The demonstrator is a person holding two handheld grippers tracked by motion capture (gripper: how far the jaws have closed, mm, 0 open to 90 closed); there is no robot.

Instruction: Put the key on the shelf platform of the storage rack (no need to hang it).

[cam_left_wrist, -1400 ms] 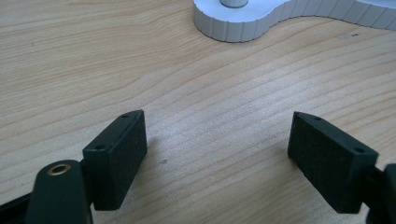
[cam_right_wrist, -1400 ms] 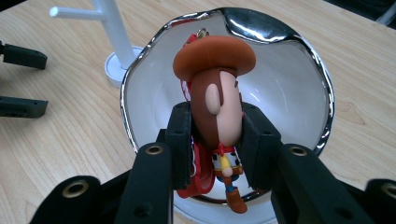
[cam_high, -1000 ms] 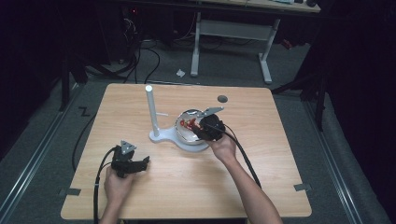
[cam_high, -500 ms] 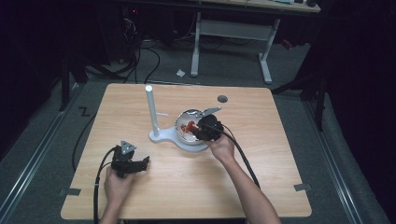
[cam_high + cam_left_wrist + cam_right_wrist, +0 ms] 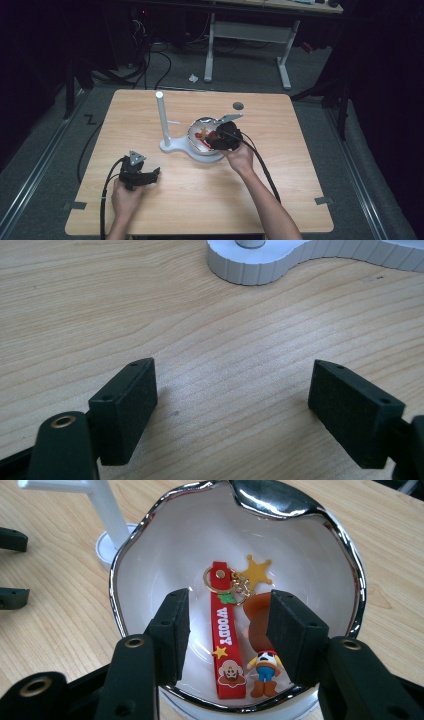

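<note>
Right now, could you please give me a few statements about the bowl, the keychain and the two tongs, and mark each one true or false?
1. The red Woody keychain lies inside the white bowl. True.
2. The right tongs are clamped shut on the keychain. False: the jaws have just been opening and stand apart on either side of the strap, without pressing it.
3. The left tongs are open above bare wood. True.
4. The bowl has a gold rim. False: the rim is silver.
5. A yellow star hangs from the keychain's ring. True.
</note>
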